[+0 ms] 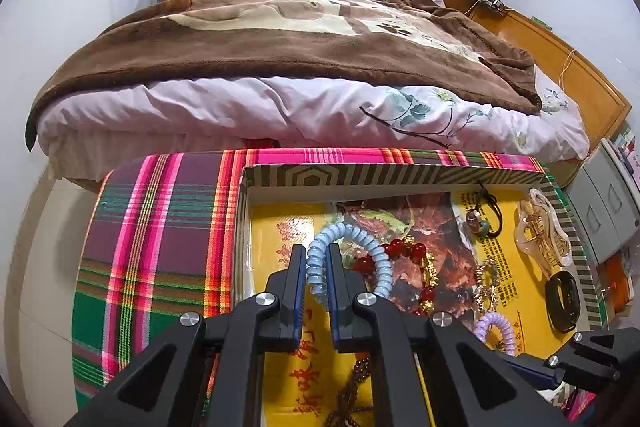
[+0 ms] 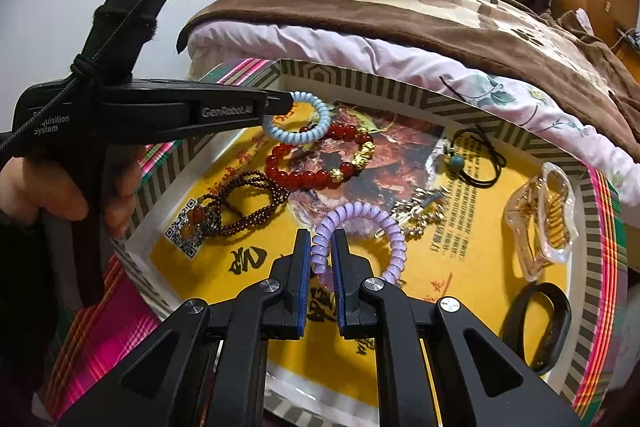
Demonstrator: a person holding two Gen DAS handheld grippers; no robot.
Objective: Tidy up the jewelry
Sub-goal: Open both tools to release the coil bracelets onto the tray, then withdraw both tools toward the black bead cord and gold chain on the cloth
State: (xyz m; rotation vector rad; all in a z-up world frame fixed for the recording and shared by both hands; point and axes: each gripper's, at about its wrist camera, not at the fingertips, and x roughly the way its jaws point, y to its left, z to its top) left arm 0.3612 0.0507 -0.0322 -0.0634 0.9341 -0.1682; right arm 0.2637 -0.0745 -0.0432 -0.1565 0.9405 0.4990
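The left gripper (image 1: 317,259) fills the lower part of its own view, jaws clamped on a blue coil (image 1: 352,247), a spiral hair tie. The loop arcs up and to the right of the fingers, lifted over the left half of the box (image 1: 384,175). In the right wrist view the right gripper (image 2: 321,251) is closed on a purple coil (image 2: 362,227) near the middle of the box floor.

Under the blue coil lies a red bead bracelet (image 2: 320,157) with gold charms; a dark bead strand (image 2: 244,205) sits beside it, close to the left wall. A gold chain (image 2: 416,213) lies just right of the purple coil. Further right are a black cord pendant (image 2: 474,157), a clear hair claw (image 2: 540,219) hard against the right wall, and a black band (image 2: 536,323) near the front right corner.

The barest floor is the yellow strip along the front — between the dark strand and the band. The box has striped walls and rests on a plaid cloth (image 1: 160,235), which has a wide bare margin on the left. A bed (image 1: 280,67) rises directly behind the far wall.
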